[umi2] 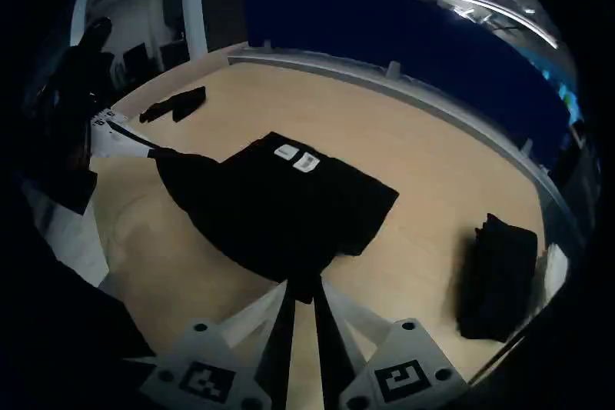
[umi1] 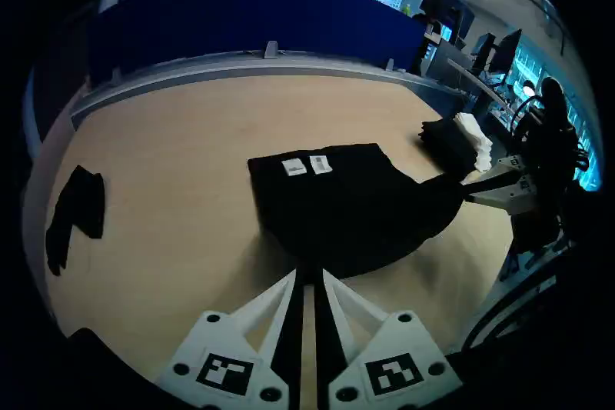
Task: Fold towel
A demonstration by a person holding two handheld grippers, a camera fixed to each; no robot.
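A black towel with two white labels lies on the wooden table, partly folded. My left gripper is shut on its near edge. The right gripper shows at the right in the left gripper view, pinching a towel corner pulled out toward it. In the right gripper view the same towel spreads ahead, and my right gripper is shut on its near edge. There the left gripper holds the stretched corner at the left, with a person's dark sleeve behind it.
A stack of folded black and white towels sits at the table's right end, also the dark pile. A small black cloth lies at the far left of the table. A blue partition runs along the far edge.
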